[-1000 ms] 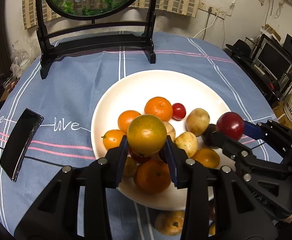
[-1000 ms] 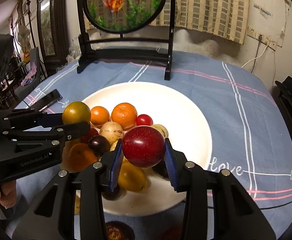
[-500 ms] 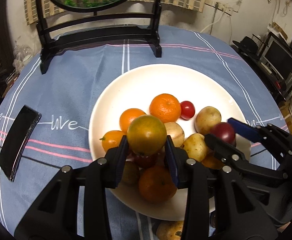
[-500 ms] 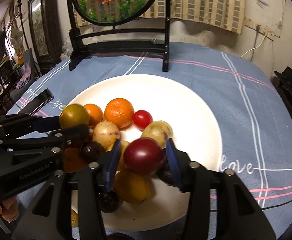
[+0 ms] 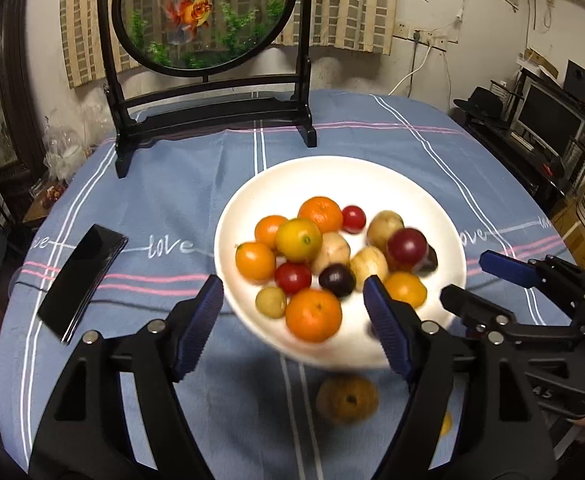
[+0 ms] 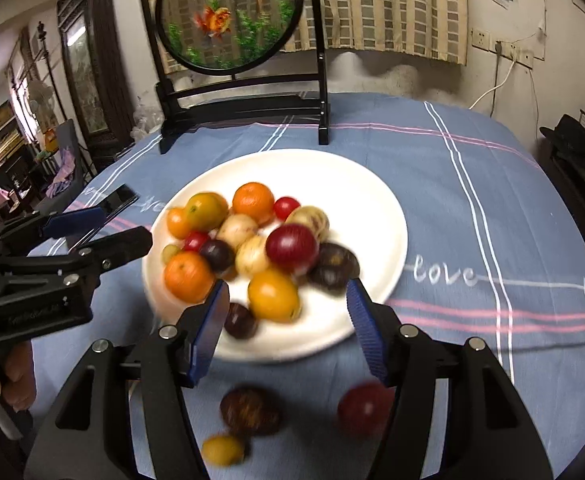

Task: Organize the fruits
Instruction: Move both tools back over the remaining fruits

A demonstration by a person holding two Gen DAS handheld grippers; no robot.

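A white plate (image 5: 332, 176) on the blue tablecloth holds a pile of oranges, pale round fruits, small red ones and dark plums. The green-yellow citrus (image 5: 298, 239) lies on the left of the pile, the big red plum (image 6: 292, 248) on its right. My left gripper (image 5: 292, 292) hangs before the plate's near rim, jaws opening, nothing gripped. My right gripper (image 6: 288, 292) is also back from the pile, jaws opening and empty. Each shows from the side in the other's view: the right gripper (image 5: 468, 280) and the left gripper (image 6: 126, 224).
Loose fruits lie on the cloth in front of the plate: a brown one (image 5: 347, 398), a dark one (image 6: 250, 410), a red one (image 6: 362, 402) and a yellow-green one (image 6: 222, 450). A black phone (image 5: 82, 276) lies left. A round goldfish screen (image 5: 208, 16) on a black stand sits behind.
Both grippers let go of their fruit: the green-yellow citrus and the red plum now rest on the pile. Both jaws widened and both grippers drew back from the plate.
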